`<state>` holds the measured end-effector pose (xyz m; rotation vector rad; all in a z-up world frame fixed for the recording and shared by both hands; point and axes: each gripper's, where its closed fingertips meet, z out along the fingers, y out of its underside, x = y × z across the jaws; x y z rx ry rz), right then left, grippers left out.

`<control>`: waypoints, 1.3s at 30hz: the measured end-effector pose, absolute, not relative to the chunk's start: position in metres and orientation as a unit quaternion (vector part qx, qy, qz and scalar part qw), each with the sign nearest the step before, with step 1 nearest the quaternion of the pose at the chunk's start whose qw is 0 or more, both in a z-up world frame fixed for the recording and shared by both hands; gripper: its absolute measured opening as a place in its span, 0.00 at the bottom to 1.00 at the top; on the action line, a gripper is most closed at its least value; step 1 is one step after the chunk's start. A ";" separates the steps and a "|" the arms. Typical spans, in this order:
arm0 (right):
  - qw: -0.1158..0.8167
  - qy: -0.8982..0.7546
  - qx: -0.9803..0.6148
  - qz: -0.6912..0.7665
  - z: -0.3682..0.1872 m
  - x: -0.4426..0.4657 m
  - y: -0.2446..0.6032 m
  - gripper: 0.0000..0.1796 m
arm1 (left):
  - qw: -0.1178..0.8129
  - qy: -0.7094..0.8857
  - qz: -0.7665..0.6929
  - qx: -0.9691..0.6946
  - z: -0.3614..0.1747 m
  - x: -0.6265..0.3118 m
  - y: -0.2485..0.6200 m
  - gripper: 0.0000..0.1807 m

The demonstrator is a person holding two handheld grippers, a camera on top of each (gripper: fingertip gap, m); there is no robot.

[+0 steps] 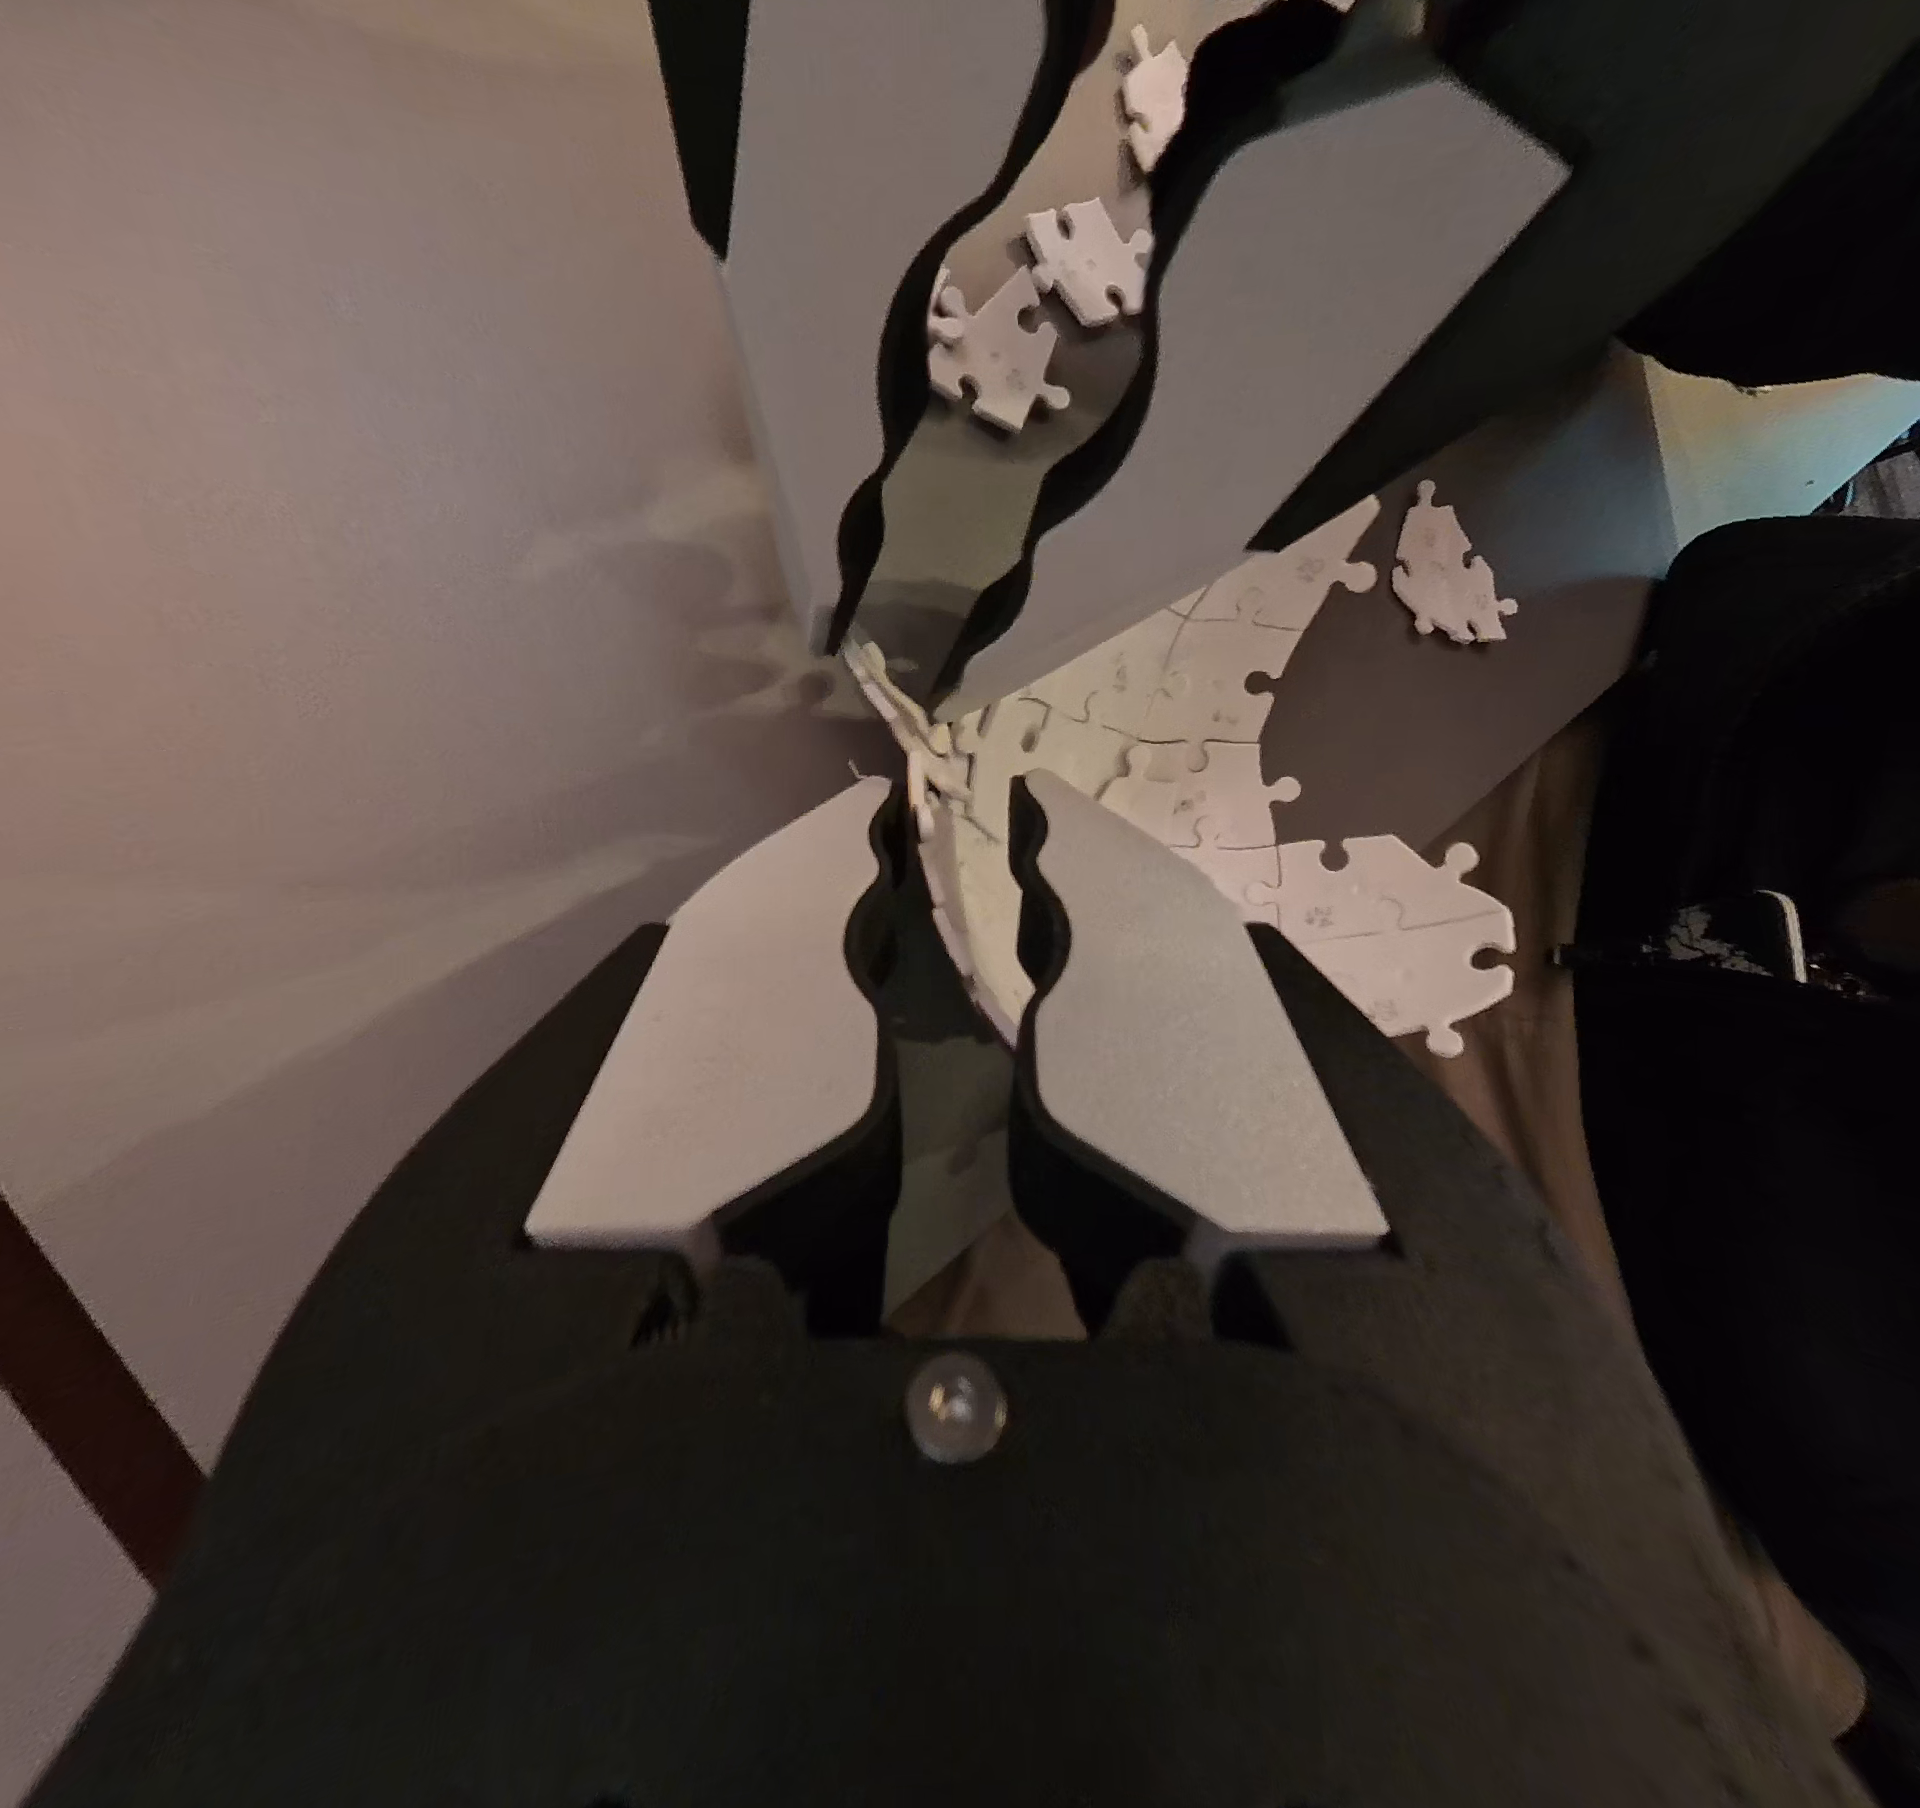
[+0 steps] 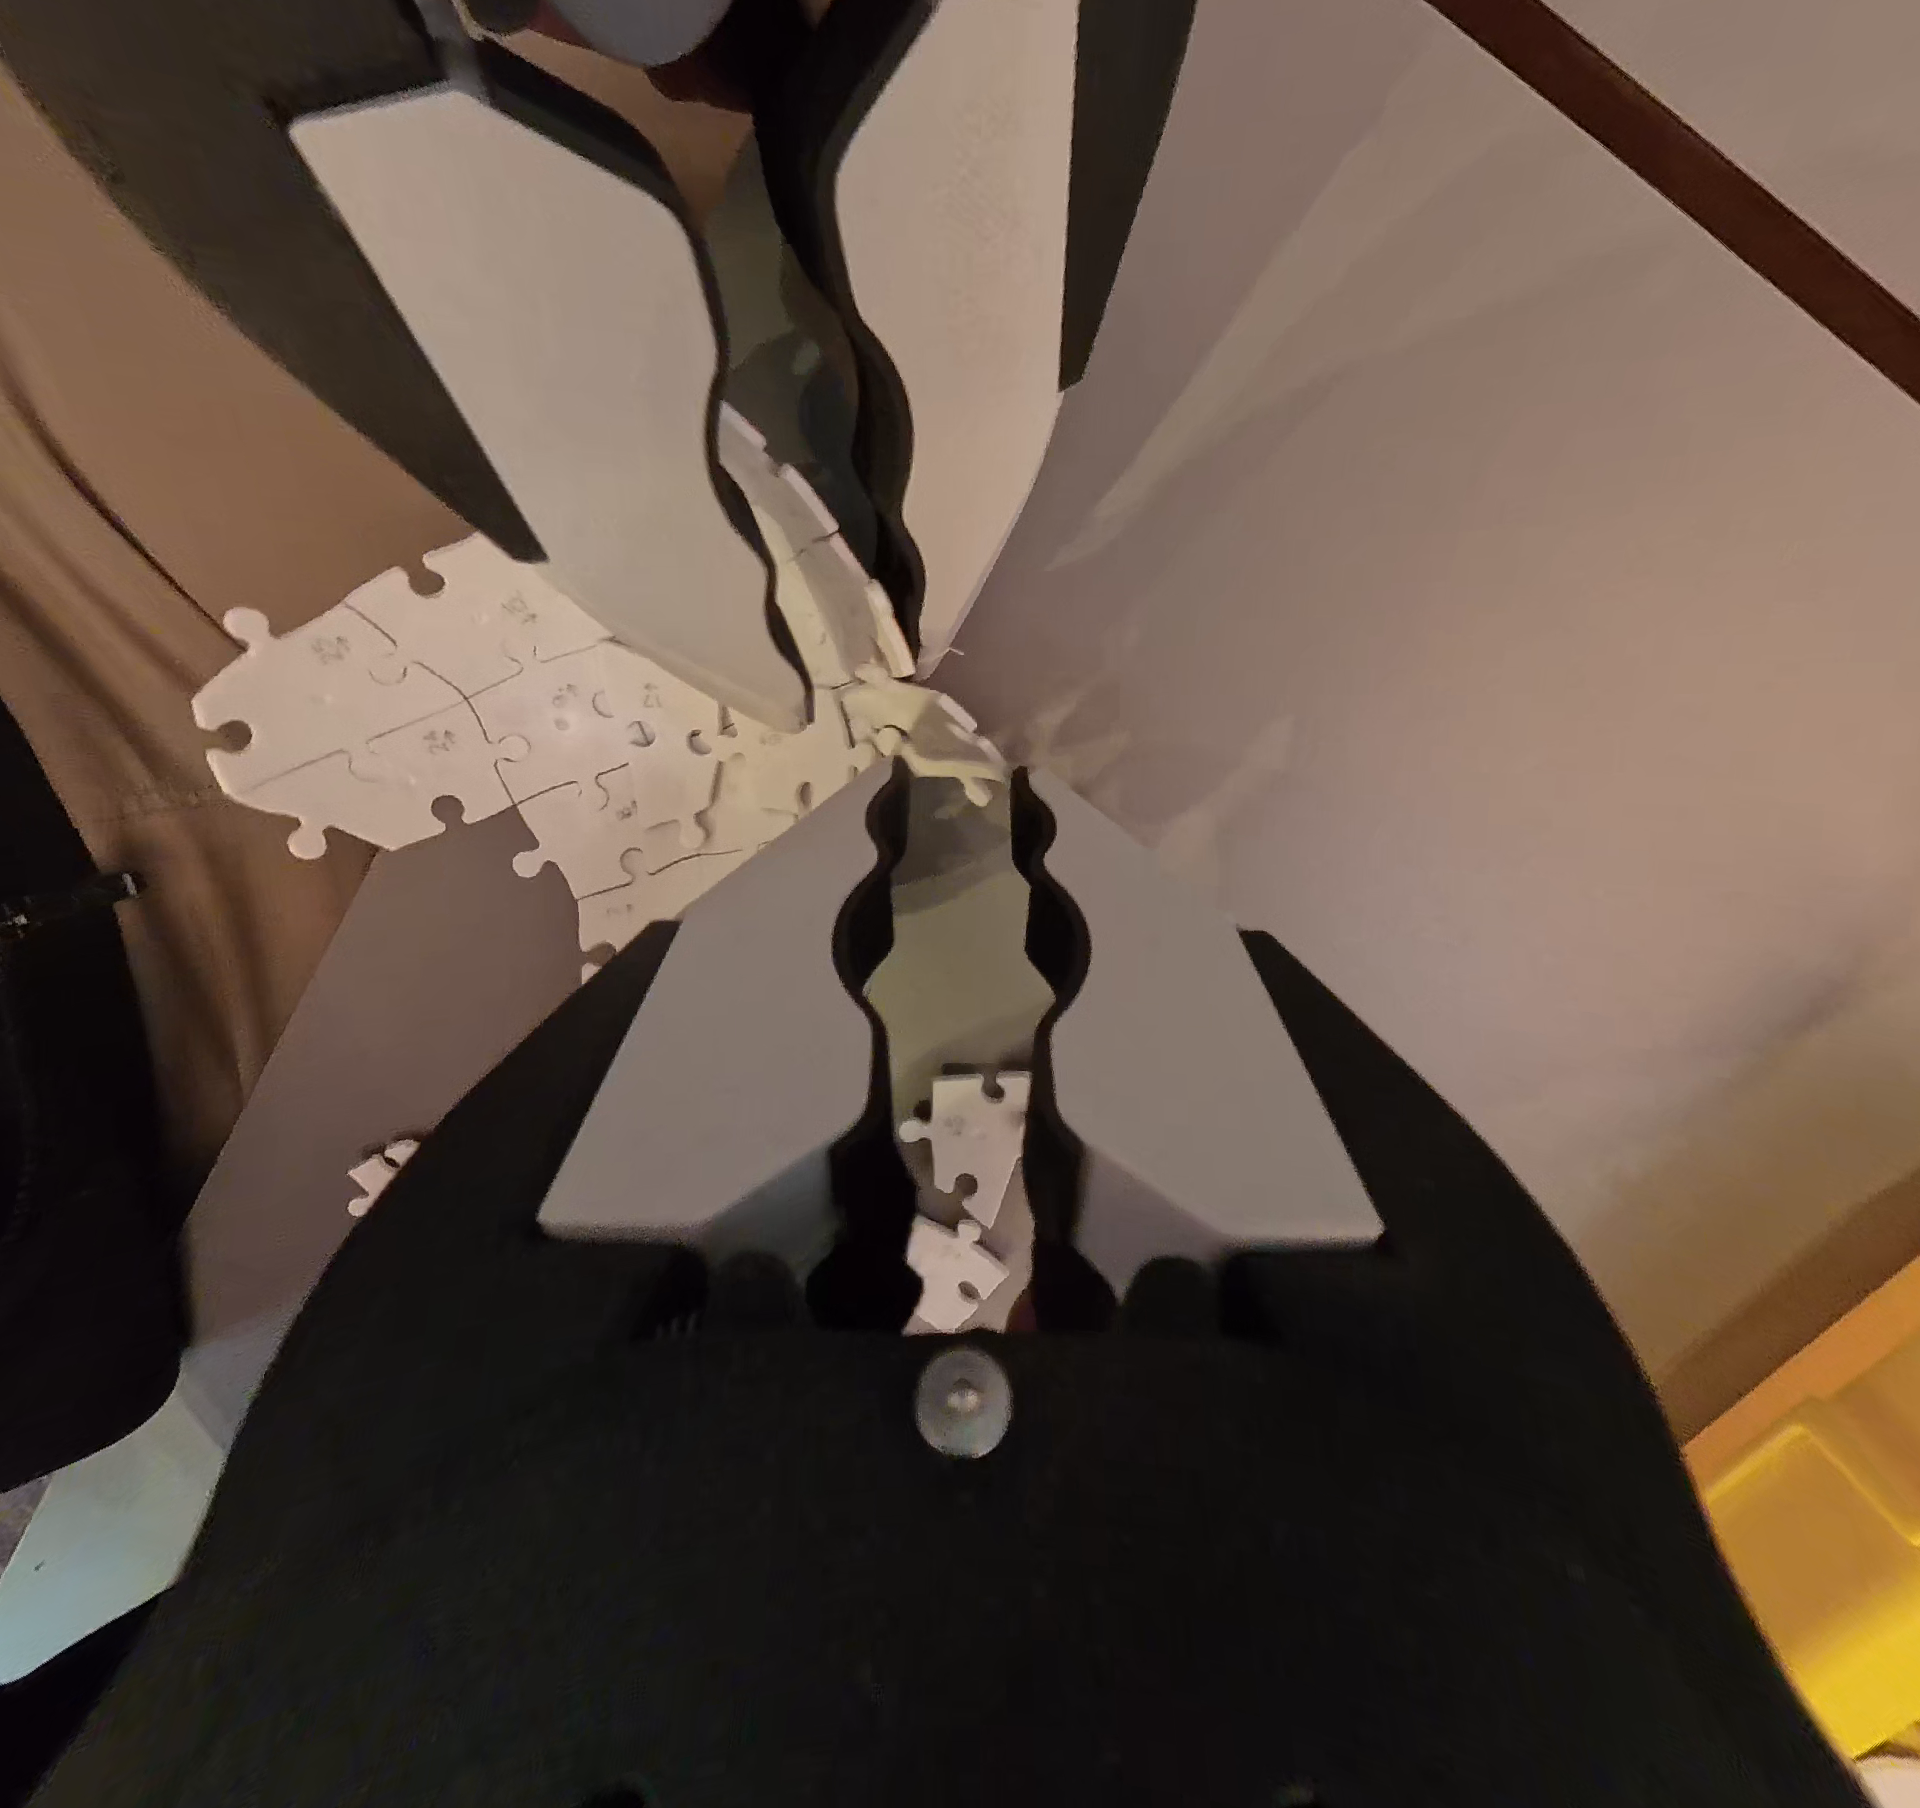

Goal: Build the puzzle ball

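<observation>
The left claw (image 1: 951,792) is clamped on the edge of the curved white puzzle ball section (image 1: 1340,901), which fans out toward 3 o'clock. The right claw (image 2: 956,771) comes in from 12 o'clock in the left wrist view, and its tips pinch the same edge just beside the left claw's. Loose puzzle pieces (image 1: 1091,267) lie on the grey table (image 1: 1382,698) at 12 and 2 o'clock. A pale wall (image 1: 312,511) fills the 9 o'clock side.

Each wrist camera looks along its own fingers, facing the other closely, sharing the white puzzle shell (image 1: 1195,719) (image 2: 468,709).
</observation>
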<state>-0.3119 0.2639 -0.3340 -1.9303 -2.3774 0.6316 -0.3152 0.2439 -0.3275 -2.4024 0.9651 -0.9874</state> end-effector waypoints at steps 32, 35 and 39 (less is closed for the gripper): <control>-0.020 -0.766 -0.604 0.219 -0.330 -0.302 0.259 0.10 | 0.187 0.338 -0.355 -0.851 -0.331 -0.315 0.245 0.03; -0.030 -0.769 -0.598 0.225 -0.333 -0.299 0.258 0.07 | 0.188 0.338 -0.355 -0.851 -0.331 -0.315 0.245 0.03; -0.038 -0.773 -0.586 0.242 -0.334 -0.301 0.252 0.00 | 0.188 0.338 -0.354 -0.852 -0.331 -0.315 0.245 0.03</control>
